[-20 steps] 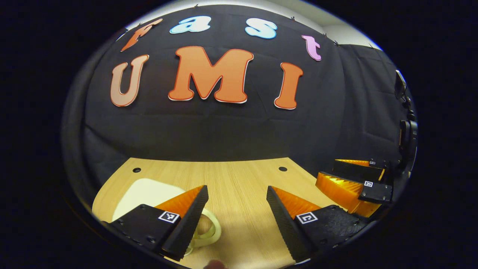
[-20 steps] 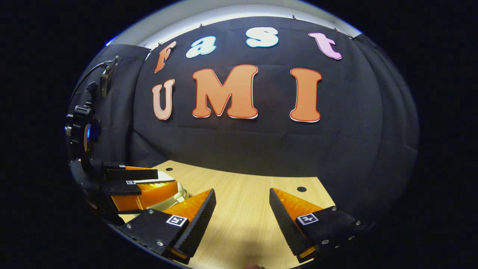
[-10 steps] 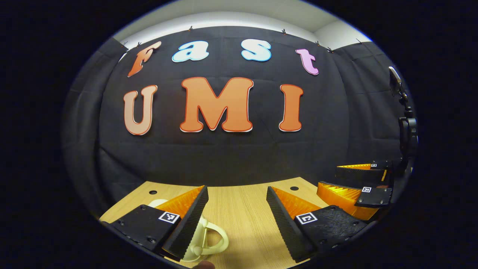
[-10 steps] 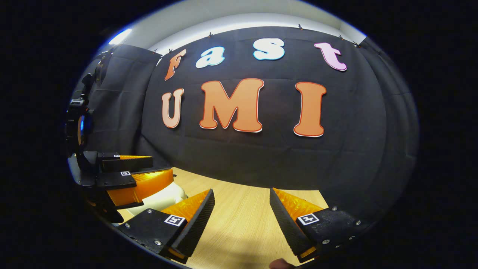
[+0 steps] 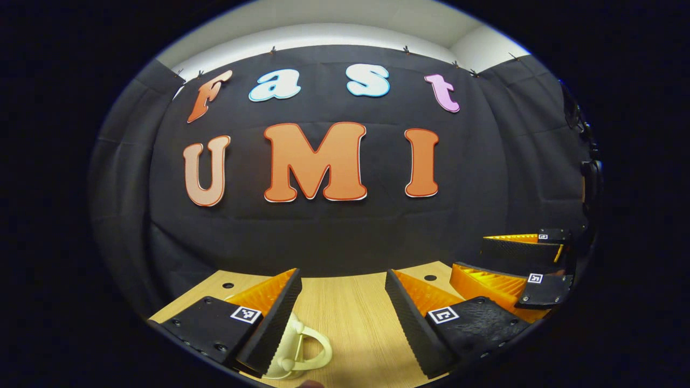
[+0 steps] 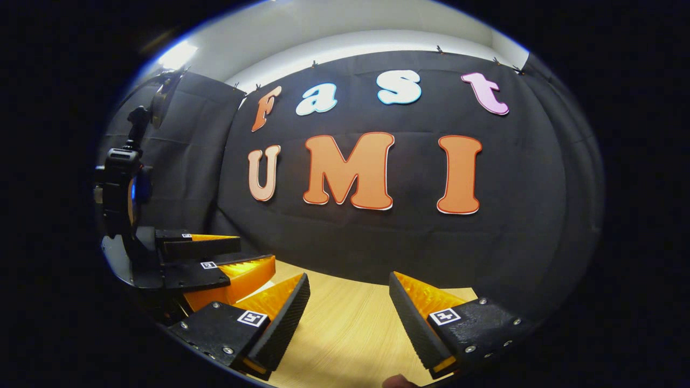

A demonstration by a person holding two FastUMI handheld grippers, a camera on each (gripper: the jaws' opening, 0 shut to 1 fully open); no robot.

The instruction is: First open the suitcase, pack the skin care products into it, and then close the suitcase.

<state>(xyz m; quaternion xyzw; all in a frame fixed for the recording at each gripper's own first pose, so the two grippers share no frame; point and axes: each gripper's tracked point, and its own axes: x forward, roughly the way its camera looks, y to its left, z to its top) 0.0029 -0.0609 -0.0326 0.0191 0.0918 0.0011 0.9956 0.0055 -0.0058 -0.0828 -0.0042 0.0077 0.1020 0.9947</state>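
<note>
**Suitcase handle low by the left gripper, both grippers empty and level**

Suitcase comes first in this task, and what can be seen of it is a cream-white plastic case with a looped handle point(image 5: 302, 350), lying on the pale wooden table point(image 5: 350, 323) at the bottom of the left gripper view. The handle sits just beside the left gripper's point(image 5: 342, 312) left finger, partly behind it; the rest of the shell is hidden, so where the lid seam runs cannot be told.

Both tools are spread wide and hold nothing. The right gripper point(image 6: 349, 318) hangs over bare table, well apart from the handle. No skin care products can be made out.

Opening appears not yet begun. To do it well, tip the left gripper down toward the handle until the case edge is visible, then find the latch or lid lip before closing. Bring the right gripper beside the handle to steady the shell, since a light case may slide.
</note>
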